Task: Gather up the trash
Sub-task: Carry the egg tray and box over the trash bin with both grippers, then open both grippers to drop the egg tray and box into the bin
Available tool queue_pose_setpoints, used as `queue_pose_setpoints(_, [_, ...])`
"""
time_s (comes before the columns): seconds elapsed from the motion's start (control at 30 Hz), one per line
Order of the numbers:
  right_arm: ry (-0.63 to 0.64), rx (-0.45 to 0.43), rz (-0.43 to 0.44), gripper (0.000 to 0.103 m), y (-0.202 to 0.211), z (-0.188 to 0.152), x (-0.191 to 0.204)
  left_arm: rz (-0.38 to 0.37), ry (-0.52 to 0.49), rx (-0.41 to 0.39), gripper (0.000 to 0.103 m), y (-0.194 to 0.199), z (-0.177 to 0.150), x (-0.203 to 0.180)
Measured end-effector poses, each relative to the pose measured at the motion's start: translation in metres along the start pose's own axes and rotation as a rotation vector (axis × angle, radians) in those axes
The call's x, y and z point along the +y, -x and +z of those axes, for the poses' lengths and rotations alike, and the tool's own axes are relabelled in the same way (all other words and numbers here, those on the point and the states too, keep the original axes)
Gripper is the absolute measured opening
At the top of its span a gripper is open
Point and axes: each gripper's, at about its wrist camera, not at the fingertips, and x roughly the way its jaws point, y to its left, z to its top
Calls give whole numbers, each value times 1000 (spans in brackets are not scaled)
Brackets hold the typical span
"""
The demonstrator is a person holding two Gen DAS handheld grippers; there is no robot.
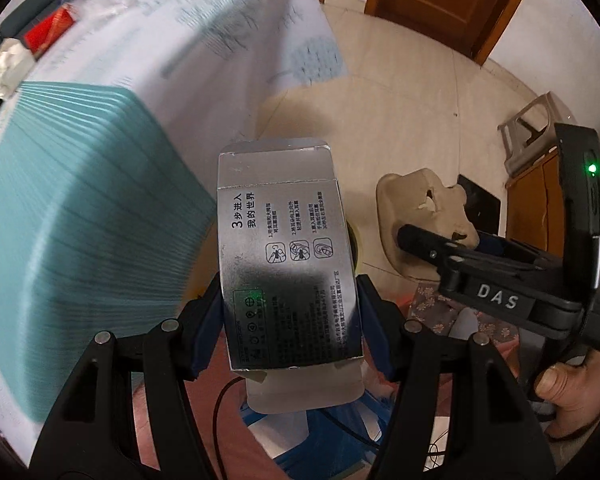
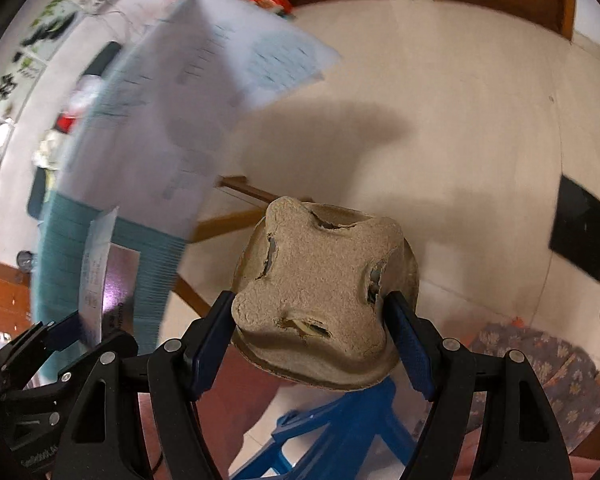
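With the silver carton (image 1: 288,256) pinched in the left hand-held gripper (image 1: 290,320) and the pulp tray (image 2: 324,296) clamped in the right hand-held gripper (image 2: 312,340), both above the floor, grips are best kept firm until a bin is reached.

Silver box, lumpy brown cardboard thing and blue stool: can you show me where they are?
silver box (image 1: 288,264), left wrist view, middle of its printed face.
brown cardboard tray (image 2: 320,280), right wrist view, middle of its bumpy top.
blue stool (image 2: 340,428), right wrist view, on its frame below the tray.
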Motion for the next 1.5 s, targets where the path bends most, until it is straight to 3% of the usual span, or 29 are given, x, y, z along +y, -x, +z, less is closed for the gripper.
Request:
queue_pose_setpoints(0.33, [-80,100,-4,75,-84,29,-36,-29,-10,172,59,-120,17,-11])
queue_pose_setpoints(0.63, [-144,185,26,76,-136,40,-47,-12,-23,241,60,-190,39,-4])
queue_pose_setpoints(0.87, [-202,231,68,78,-166,43,-48,-11,24,269,62,-218,44,5])
queue_pose_setpoints(1.0, [-213,229,63,82,-174,43,-49,-7,51,278,77,-234,48,17])
queue_pose_setpoints(1.5, [-196,206,-57,82,-176,36,-63,0,95,281,78,-239,41,26])
